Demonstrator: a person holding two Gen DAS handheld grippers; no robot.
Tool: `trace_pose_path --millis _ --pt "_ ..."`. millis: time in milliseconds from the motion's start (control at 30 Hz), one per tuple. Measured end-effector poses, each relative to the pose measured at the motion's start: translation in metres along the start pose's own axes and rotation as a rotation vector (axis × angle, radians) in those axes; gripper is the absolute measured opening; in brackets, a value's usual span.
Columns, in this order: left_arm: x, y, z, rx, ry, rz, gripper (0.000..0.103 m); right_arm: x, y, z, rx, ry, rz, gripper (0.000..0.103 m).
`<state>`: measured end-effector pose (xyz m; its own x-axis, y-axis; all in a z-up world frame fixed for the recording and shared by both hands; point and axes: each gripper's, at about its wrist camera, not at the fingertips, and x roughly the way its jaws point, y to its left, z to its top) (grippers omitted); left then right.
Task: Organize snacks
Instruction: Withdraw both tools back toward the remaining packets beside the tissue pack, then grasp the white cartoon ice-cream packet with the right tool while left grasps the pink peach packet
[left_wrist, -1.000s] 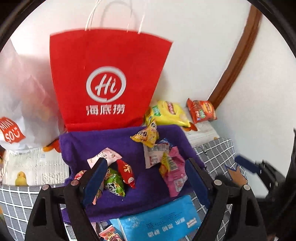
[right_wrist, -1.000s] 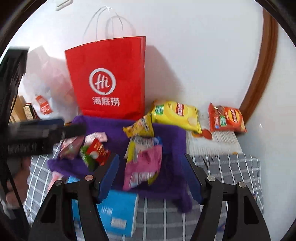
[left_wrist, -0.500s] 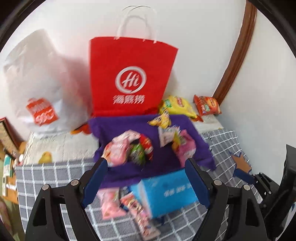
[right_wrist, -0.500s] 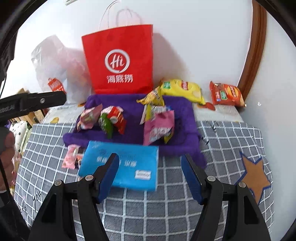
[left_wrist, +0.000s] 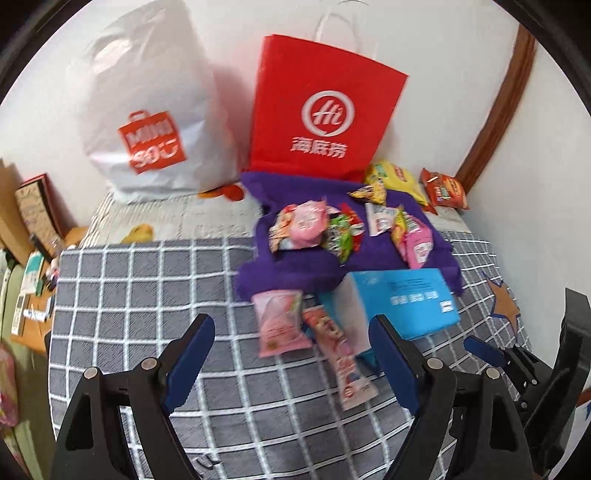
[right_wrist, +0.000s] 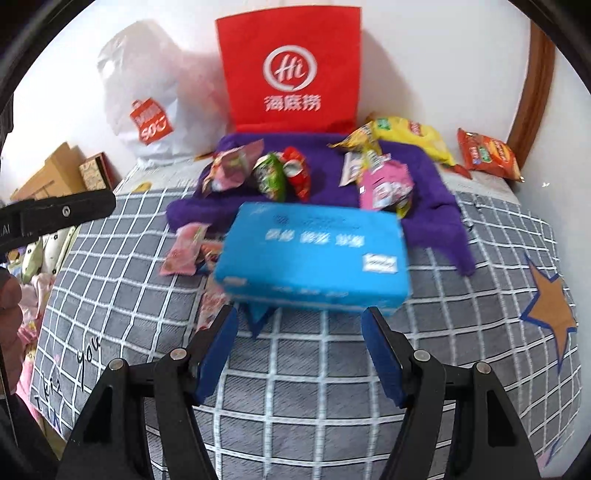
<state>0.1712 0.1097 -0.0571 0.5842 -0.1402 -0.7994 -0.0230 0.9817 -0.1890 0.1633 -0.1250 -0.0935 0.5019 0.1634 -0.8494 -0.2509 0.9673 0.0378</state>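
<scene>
Both my grippers have backed off the pile since a second ago, left gripper (left_wrist: 291, 332) and right gripper (right_wrist: 299, 325) gaping wide, nothing in either, snacks (left_wrist: 314, 229) heaped on purple cloth (left_wrist: 295, 266) at 12 o'clock, blue box (right_wrist: 314, 254) just ahead of the right one, red bag (left_wrist: 325, 110) behind.

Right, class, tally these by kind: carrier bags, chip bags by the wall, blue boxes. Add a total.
Carrier bags: 2, red paper bag, white plastic bag
Chip bags: 2, yellow chip bag, orange-red chip bag
Blue box: 1
Total: 5
</scene>
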Motion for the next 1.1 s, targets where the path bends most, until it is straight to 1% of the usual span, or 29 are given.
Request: trace_pose_path --millis 133,233,267,400,467,500,600,667,700,733,767,833,933,1100 --pt "0.002 0.022 -0.008 -0.035 0.010 0.023 0.085 0.013 0.017 -0.009 -0.026 0.028 -0.001 0.069" --pt "0.007 0.037 -0.014 -0.068 0.021 0.032 0.085 0.022 0.023 -0.012 -0.017 0.052 0.035 0.069" --pt "0.009 0.041 -0.015 -0.074 0.026 0.032 0.085 0.026 0.027 -0.013 -0.013 0.061 0.059 0.069" --pt "0.017 0.050 -0.018 -0.090 0.042 0.045 0.085 0.040 0.040 -0.013 -0.017 0.062 0.097 0.069" --pt "0.023 0.053 -0.019 -0.092 0.051 0.050 0.085 0.051 0.048 -0.013 -0.031 0.071 0.109 0.064" --pt "0.024 0.054 -0.019 -0.092 0.055 0.051 0.085 0.054 0.051 -0.012 -0.031 0.074 0.118 0.058" --pt "0.029 0.055 -0.019 -0.092 0.063 0.051 0.085 0.067 0.058 -0.011 -0.016 0.088 0.167 0.056" --pt "0.031 0.055 -0.019 -0.087 0.066 0.058 0.085 0.074 0.063 -0.010 -0.017 0.087 0.168 0.049" --pt "0.032 0.055 -0.019 -0.088 0.067 0.056 0.085 0.077 0.065 -0.010 -0.025 0.092 0.160 0.038" --pt "0.033 0.055 -0.019 -0.090 0.066 0.051 0.085 0.080 0.068 -0.010 -0.042 0.096 0.148 0.030" --pt "0.035 0.054 -0.018 -0.089 0.065 0.047 0.085 0.081 0.070 -0.011 -0.063 0.086 0.126 0.030" --pt "0.037 0.053 -0.017 -0.081 0.063 0.045 0.085 0.078 0.072 -0.013 -0.096 0.072 0.118 0.029" --pt "0.041 0.049 -0.016 -0.069 0.062 0.051 0.085 0.067 0.069 -0.019 -0.115 0.086 0.137 0.029" --pt "0.053 0.044 -0.013 -0.087 0.061 0.029 0.085 0.040 0.059 -0.044 -0.170 0.091 0.148 0.029"
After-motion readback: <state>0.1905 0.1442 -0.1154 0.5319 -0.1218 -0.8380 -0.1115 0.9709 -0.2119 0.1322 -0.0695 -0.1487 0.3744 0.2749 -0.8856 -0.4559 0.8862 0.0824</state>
